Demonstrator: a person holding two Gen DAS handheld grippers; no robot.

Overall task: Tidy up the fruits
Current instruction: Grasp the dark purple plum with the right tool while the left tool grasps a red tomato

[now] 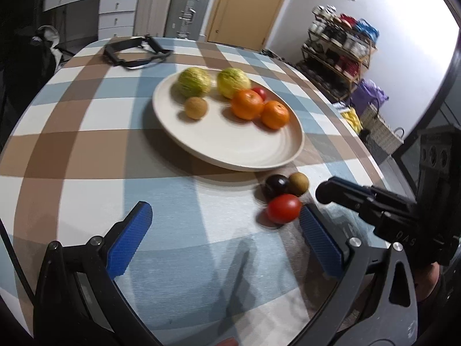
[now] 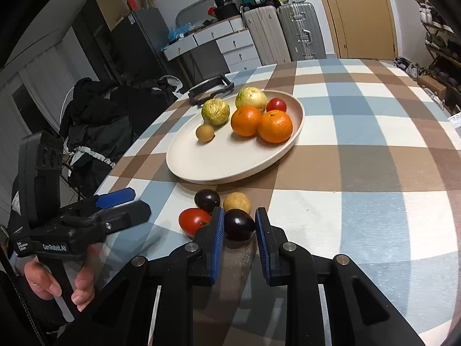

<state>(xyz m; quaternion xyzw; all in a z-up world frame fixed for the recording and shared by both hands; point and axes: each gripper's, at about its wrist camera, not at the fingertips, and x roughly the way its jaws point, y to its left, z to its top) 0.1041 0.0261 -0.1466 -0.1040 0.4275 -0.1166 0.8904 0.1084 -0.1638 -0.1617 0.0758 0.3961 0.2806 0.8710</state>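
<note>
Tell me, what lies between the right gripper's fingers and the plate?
In the right wrist view, a dark plum sits between the right gripper fingers; another plum and a tan fruit lie before the plate.

Cream plate (image 2: 201, 170) on a tablecloth (image 2: 360, 155) checked in blue, brown and white. Two bright orange tangerines (image 2: 275, 126), yellow-green streaked melons (image 2: 215, 112), red tomato (image 2: 193, 221), near-black plum (image 2: 238, 225), tan longan (image 2: 236, 201). Blue ribbed gripper pads (image 2: 218, 245) on black frames.
</note>
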